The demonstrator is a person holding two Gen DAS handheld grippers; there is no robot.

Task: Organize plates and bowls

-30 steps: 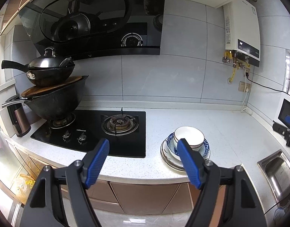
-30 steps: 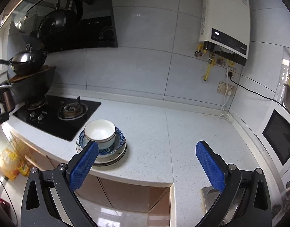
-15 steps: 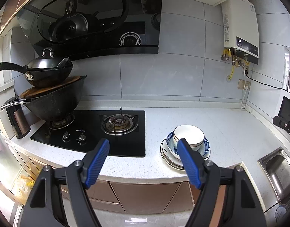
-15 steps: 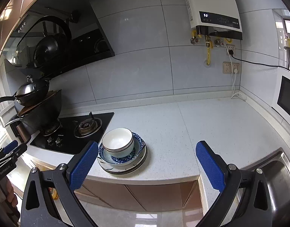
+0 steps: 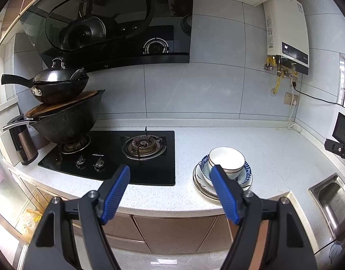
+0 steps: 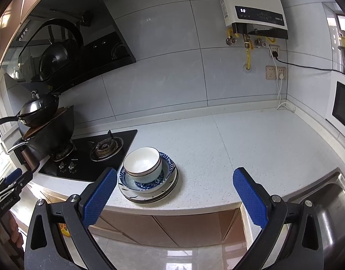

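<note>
On the white speckled counter [image 5: 273, 157] sits a stack of plates [image 5: 200, 185]. A blue-patterned dish [image 5: 246, 168] rests on them, with a white bowl [image 5: 226, 160] on top. My left gripper [image 5: 170, 171] hovers open in front of the counter edge, and its right pad overlaps the stack's left side in the picture. In the right wrist view the white bowl [image 6: 143, 160], blue-patterned dish [image 6: 169, 165] and plates [image 6: 150, 199] lie just right of my left pad. My right gripper [image 6: 175, 173] is open and empty, short of the counter edge.
A black gas hob [image 5: 109, 155] lies left of the stack, with stacked woks [image 5: 64, 110] on its far burner and a brown kettle [image 5: 23, 144] beside it. A steel sink [image 6: 325, 202] is at the right. A water heater [image 6: 251, 2] and a plugged-in socket [image 6: 276, 72] are on the wall.
The right wrist view has rolled and shifted, so the plate stack now sits nearer the picture's middle. The left gripper has stayed put. Both stay open.
</note>
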